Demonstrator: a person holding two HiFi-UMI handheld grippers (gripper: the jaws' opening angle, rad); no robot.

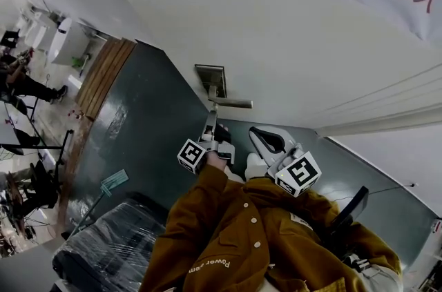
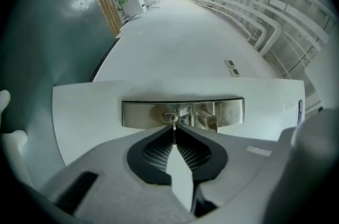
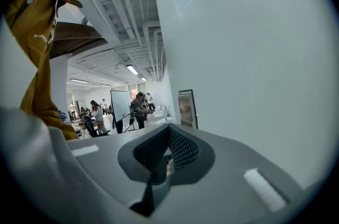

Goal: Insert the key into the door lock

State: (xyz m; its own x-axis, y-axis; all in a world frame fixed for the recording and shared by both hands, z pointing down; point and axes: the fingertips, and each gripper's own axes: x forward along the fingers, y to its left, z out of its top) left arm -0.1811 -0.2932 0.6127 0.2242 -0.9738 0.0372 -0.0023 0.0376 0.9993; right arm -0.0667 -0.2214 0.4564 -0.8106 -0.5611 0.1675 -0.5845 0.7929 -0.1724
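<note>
- The left sleeve (image 1: 207, 215) (brown, buttoned) reaches forward to the door (image 1: 290, 42). It carries the left gripper (image 1: 210, 128) up to the long metal lock plate (image 1: 210, 79).
- In the head view the left gripper's marker cube (image 1: 192, 154) sits at the wrist end, and its nose points at the plate, just past the handle (image 1: 233, 103).
- In the left gripper view the left gripper (image 2: 174, 137) faces the lock plate (image 2: 183, 113) square on. The plate lies crosswise in that view.
- Its jaws are pinched onto the key (image 2: 174, 128), with the dark ribbed pads pressing its two flat sides.
- The key is a thin blade seen edge-on. Its long axis runs straight out from between the pads towards the door, in line with the gripper's nose.
- The key's tip meets the oval keyhole (image 2: 169, 117), which sits left of the plate's middle in that view, with the handle's root (image 2: 212, 121) beside it. How deep the tip sits I cannot tell.
- The right gripper (image 1: 266, 141) is held level beside the left one, near the door but apart from the plate.
- In its own view the right gripper (image 3: 167, 157) has its jaws drawn fully together, and I cannot make out anything gripped between them.
</note>
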